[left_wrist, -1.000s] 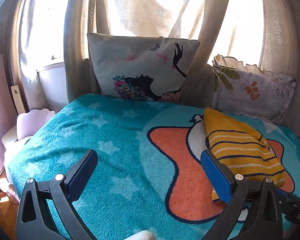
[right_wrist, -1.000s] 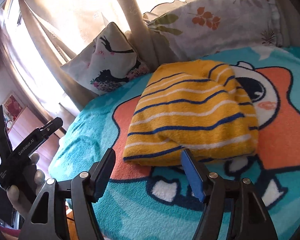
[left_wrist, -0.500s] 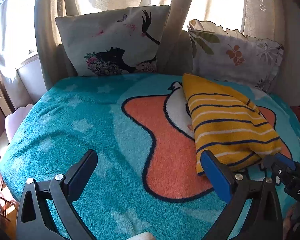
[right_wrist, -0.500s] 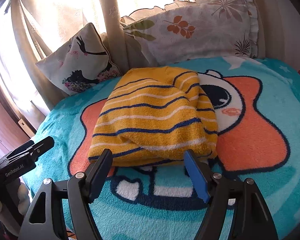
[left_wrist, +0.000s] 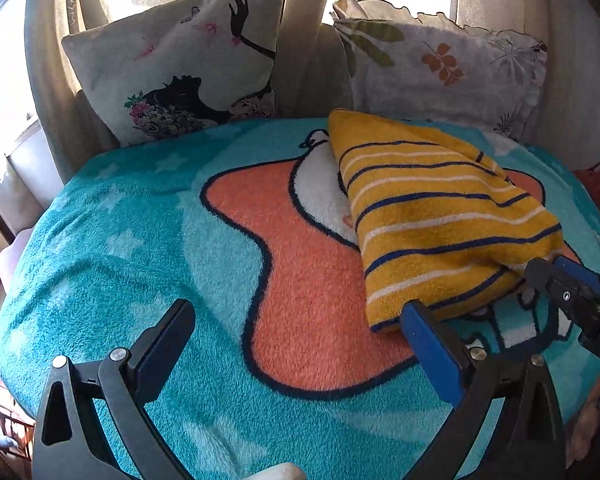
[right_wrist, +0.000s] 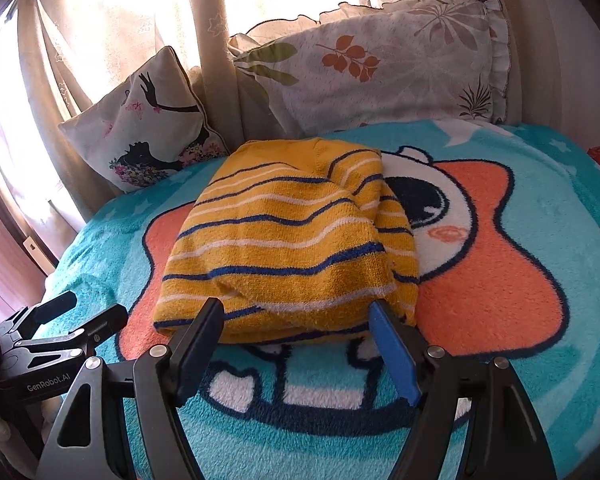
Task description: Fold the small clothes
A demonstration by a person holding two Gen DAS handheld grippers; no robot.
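Lying folded on the fluffy teal blanket (right_wrist: 540,380), the fuzzy yellow striped sweater (right_wrist: 292,248) runs lengthwise toward the pillows (right_wrist: 380,64). Right gripper (right_wrist: 296,348) jaws spread wide at the sweater's near hem, pinching nothing. Left gripper (left_wrist: 296,344) jaws spread too, empty, beside the sweater's corner.

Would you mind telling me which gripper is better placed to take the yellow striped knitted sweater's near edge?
Right: the right gripper is open with the sweater's near edge between its fingers. The left gripper is open over bare blanket beside it.
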